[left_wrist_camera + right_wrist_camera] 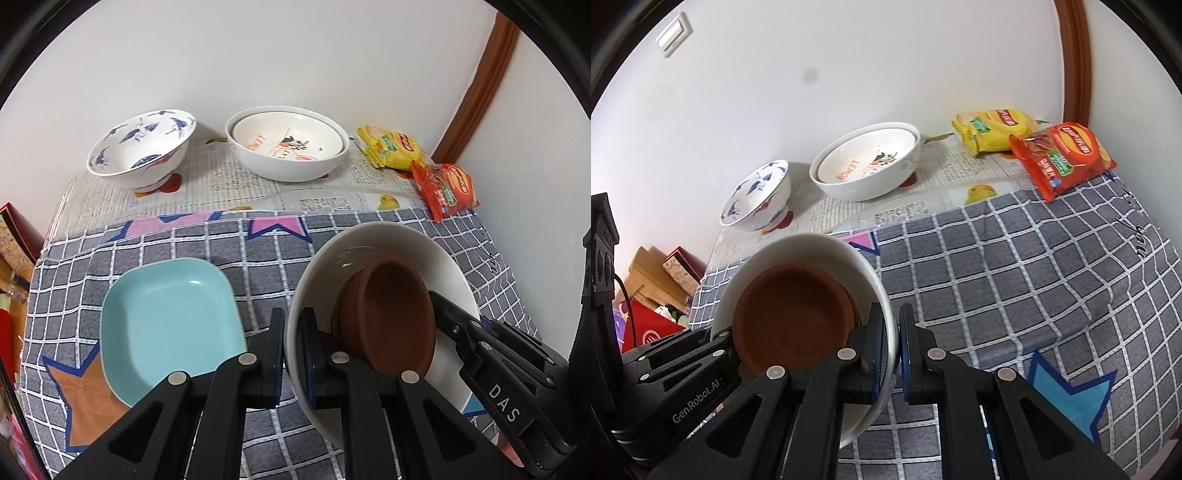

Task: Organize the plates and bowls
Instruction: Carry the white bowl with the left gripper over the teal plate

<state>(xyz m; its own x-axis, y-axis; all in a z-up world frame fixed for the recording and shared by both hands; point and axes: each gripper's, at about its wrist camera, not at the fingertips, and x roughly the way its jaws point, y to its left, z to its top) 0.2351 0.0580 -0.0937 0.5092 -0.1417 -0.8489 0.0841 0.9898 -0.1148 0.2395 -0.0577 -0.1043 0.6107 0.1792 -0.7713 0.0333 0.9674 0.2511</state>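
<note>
A white bowl [369, 236] [798, 243] with a brown clay dish [395, 317] [790, 321] inside it is held from both sides over the grey checked cloth [221, 251]. My left gripper [291, 350] is shut on the bowl's left rim. My right gripper [894, 343] is shut on its right rim. A light blue square plate [166, 325] lies on the cloth just left of the bowl. At the back stand a blue-patterned bowl [140, 147] [757, 195] and two nested white bowls [288, 144] [864, 162], the inner one marked LEMON.
A yellow snack pack [391, 147] [993, 129] and a red one [443, 188] [1063, 158] lie at the back right, near the wall. Newspaper [229, 184] covers the far strip of the table. Boxes and clutter [665, 273] sit beyond the left edge.
</note>
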